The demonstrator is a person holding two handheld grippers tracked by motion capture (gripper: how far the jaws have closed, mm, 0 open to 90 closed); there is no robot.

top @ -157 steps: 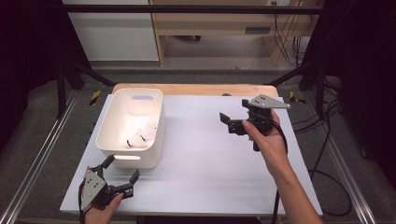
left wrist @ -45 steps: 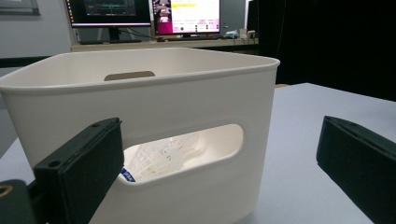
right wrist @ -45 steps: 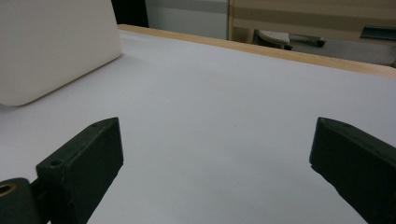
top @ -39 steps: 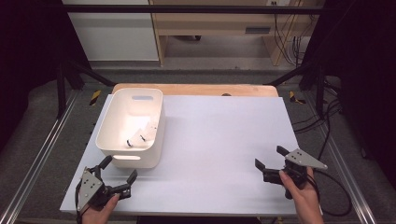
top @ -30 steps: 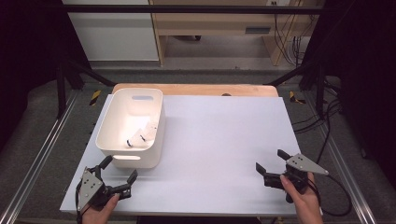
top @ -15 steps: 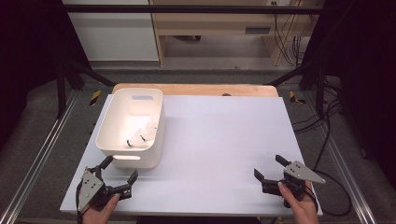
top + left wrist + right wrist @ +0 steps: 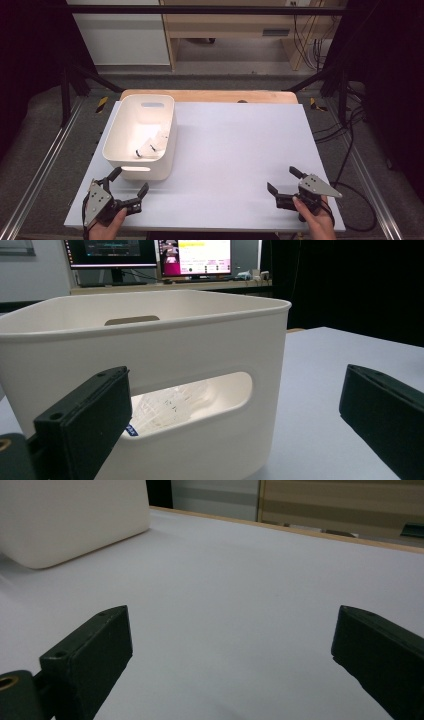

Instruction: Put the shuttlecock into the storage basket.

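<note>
A white plastic bin (image 7: 141,132) with handle slots stands at the table's left; small white items with dark marks (image 7: 148,146) lie inside, seen through the slot as white items (image 7: 172,407). My left gripper (image 7: 129,188) rests open at the front left corner, just in front of the bin (image 7: 150,365), jaws wide apart with nothing between them. At the front right edge my right gripper (image 7: 283,181) is held open low over the bare white table (image 7: 225,595), jaws empty, pointing toward the bin's corner (image 7: 70,520).
The white tabletop (image 7: 240,150) lies on a wooden board (image 7: 210,96). Metal rails (image 7: 45,165) run along both sides. Cables (image 7: 350,150) trail at the right. Monitors (image 7: 150,252) stand beyond the bin in the left gripper view.
My right gripper came from mid-table right down to the front right edge and has settled there, shifting slightly left. The left gripper has stayed put.
</note>
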